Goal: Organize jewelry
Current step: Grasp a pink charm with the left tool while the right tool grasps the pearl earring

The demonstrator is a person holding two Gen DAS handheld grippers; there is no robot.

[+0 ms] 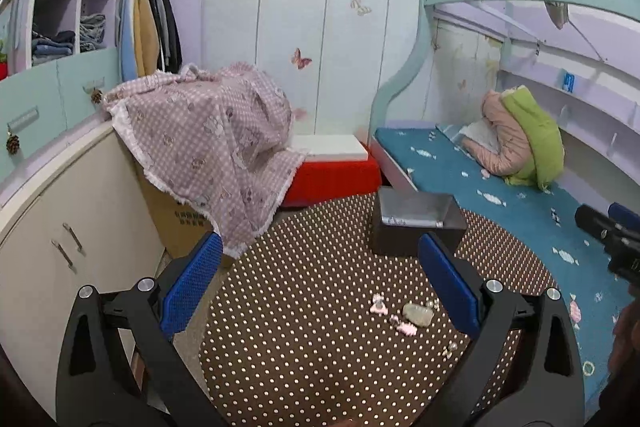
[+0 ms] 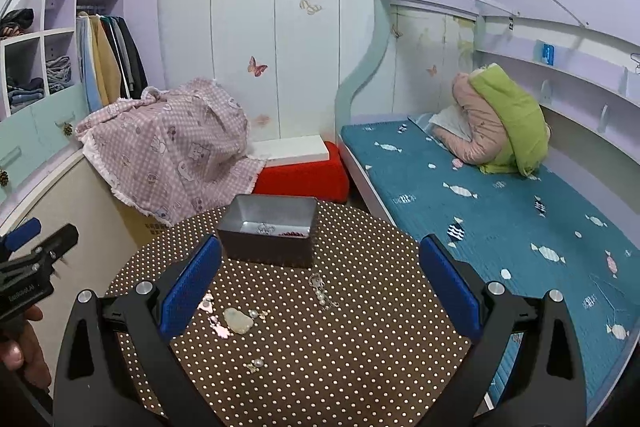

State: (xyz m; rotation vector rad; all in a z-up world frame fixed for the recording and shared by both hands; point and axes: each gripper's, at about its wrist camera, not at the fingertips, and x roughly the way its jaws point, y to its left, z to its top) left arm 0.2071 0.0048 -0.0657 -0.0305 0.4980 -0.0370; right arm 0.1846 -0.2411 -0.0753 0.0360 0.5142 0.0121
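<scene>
A dark metal box (image 2: 267, 235) stands open at the far side of the round polka-dot table (image 2: 320, 367), with a few small pieces inside. Loose jewelry lies nearer: a pale green stone pendant (image 2: 238, 321), pink clips (image 2: 220, 329), a pearl earring (image 2: 254, 365) and a silver dangling piece (image 2: 322, 293). In the left wrist view the box (image 1: 416, 225), pendant (image 1: 418, 315) and pink clips (image 1: 378, 304) show too. My left gripper (image 1: 320, 281) and right gripper (image 2: 320, 285) both hover above the table, open and holding nothing.
A bed with a teal sheet (image 2: 500, 211) borders the table on the right. A cardboard box under a pink checked cloth (image 2: 172, 147) and a red stool (image 2: 304, 173) stand beyond. Cream cabinets (image 1: 60, 227) run along the left. A hand (image 2: 20, 355) holds the left gripper.
</scene>
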